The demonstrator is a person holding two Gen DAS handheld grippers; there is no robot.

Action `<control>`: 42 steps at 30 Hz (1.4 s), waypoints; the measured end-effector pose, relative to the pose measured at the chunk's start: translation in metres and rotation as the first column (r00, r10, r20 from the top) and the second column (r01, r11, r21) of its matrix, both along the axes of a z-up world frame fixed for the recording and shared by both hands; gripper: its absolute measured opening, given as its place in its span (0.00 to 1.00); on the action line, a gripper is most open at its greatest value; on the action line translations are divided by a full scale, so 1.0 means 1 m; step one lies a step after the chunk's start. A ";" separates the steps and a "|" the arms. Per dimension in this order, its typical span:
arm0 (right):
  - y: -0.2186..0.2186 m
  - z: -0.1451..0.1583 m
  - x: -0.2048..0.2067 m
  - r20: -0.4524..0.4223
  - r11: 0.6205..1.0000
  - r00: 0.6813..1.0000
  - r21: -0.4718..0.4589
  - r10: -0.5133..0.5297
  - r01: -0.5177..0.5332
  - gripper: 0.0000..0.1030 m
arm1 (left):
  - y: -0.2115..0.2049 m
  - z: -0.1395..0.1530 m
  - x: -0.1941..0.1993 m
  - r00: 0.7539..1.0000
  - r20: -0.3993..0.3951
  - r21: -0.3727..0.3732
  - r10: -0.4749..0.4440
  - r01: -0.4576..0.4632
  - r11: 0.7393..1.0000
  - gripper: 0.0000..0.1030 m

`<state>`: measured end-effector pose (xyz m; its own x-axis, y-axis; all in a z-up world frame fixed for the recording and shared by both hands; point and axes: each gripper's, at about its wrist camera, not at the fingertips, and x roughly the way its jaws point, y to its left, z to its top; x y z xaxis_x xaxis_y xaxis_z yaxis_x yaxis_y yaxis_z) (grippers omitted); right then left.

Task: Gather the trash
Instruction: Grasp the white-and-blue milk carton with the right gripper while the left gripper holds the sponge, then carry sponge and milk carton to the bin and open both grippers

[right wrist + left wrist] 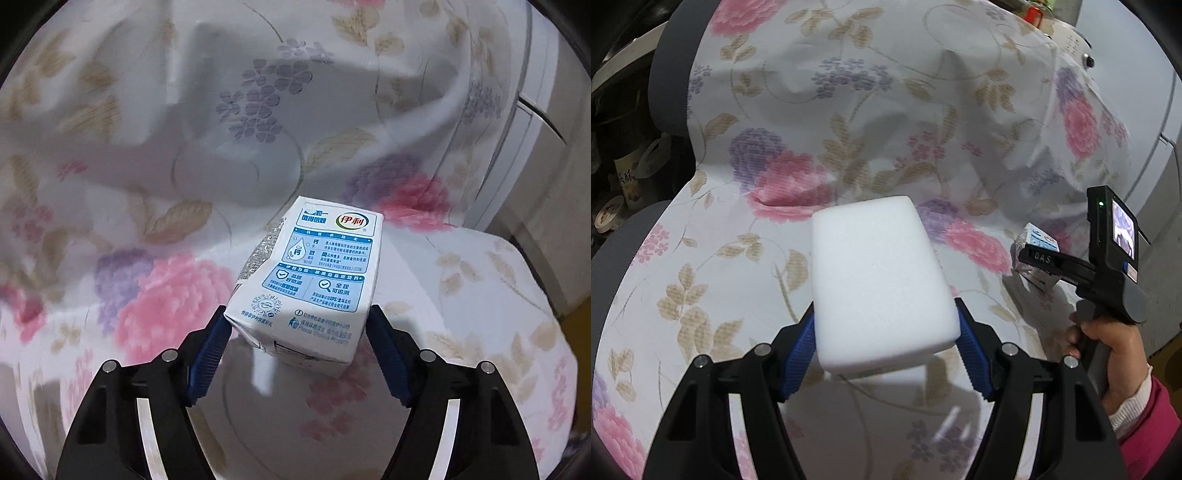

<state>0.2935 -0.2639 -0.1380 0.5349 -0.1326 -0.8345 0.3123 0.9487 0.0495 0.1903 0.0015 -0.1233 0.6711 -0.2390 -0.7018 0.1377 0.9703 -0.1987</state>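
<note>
My left gripper [886, 347] is shut on a white foam block [879, 280] and holds it above a chair draped in a floral cloth [849, 110]. My right gripper [297, 343] is shut on a white and blue milk carton [310, 273], crumpled on one side, just above the cloth. In the left wrist view the right gripper [1039, 264] shows at the right, held by a hand in a pink sleeve [1115, 354], with the carton [1034, 254] between its fingers.
The grey chair back and seat edge [668, 85] show at the left. Jars and bags [631, 177] stand in the dark at the far left. A white cabinet [1167, 155] stands at the right, also in the right wrist view [546, 122].
</note>
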 end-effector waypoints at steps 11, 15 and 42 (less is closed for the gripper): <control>-0.007 0.019 -0.139 0.052 0.948 0.950 0.069 0.308 -0.311 0.72 | -0.050 -0.004 -0.044 0.990 -0.035 0.024 -0.133 0.134 0.991 0.66; -0.014 0.018 -0.180 0.052 0.931 0.929 -0.027 0.365 -0.364 0.75 | -0.063 -0.004 -0.057 0.987 -0.042 0.039 -0.156 0.158 0.987 0.66; -0.032 0.042 -0.197 0.178 0.983 0.968 0.018 0.179 -0.185 0.77 | -0.088 0.010 -0.095 0.976 -0.021 0.044 -0.217 0.218 0.975 0.66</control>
